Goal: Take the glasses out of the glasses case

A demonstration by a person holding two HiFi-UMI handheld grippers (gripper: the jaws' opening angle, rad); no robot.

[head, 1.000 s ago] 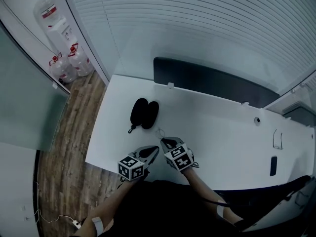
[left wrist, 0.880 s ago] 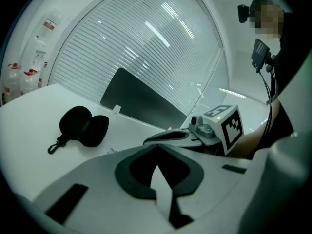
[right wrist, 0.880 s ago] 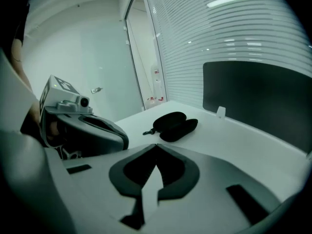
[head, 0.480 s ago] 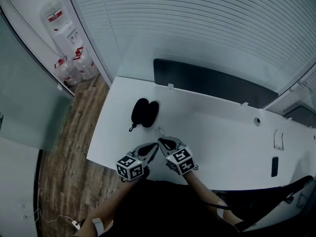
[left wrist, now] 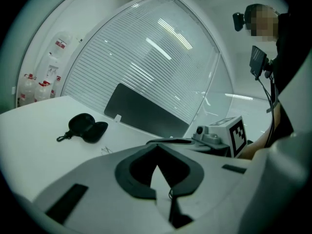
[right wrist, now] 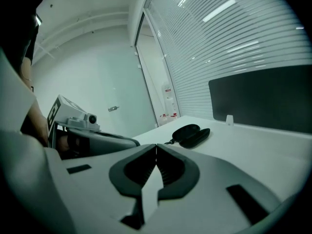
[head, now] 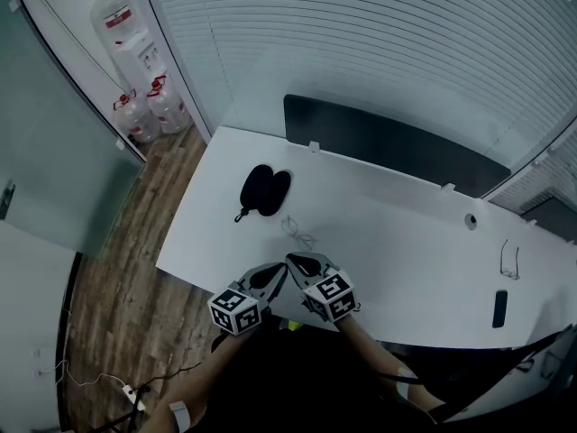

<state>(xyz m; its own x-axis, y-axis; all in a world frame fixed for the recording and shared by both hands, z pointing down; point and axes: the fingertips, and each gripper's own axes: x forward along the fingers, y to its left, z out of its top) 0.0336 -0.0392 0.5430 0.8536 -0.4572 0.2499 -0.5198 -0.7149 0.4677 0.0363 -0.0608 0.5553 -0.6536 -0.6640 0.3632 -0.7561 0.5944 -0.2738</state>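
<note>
The black glasses case lies open on the white table, far left of centre. A thin-framed pair of glasses rests on the table between the case and my grippers. My left gripper and right gripper sit side by side at the near table edge, both shut and holding nothing, tips close together. The left gripper view shows the case, the faint glasses and the shut left gripper. In the right gripper view the case lies beyond the shut right gripper.
A dark panel stands along the table's far edge. A second pair of glasses and a black phone lie at the far right. Water bottles stand on the wooden floor to the left.
Both grippers have drawn back a little toward the near table edge, away from the glasses. The head view has shifted slightly. Case and glasses stay put.
</note>
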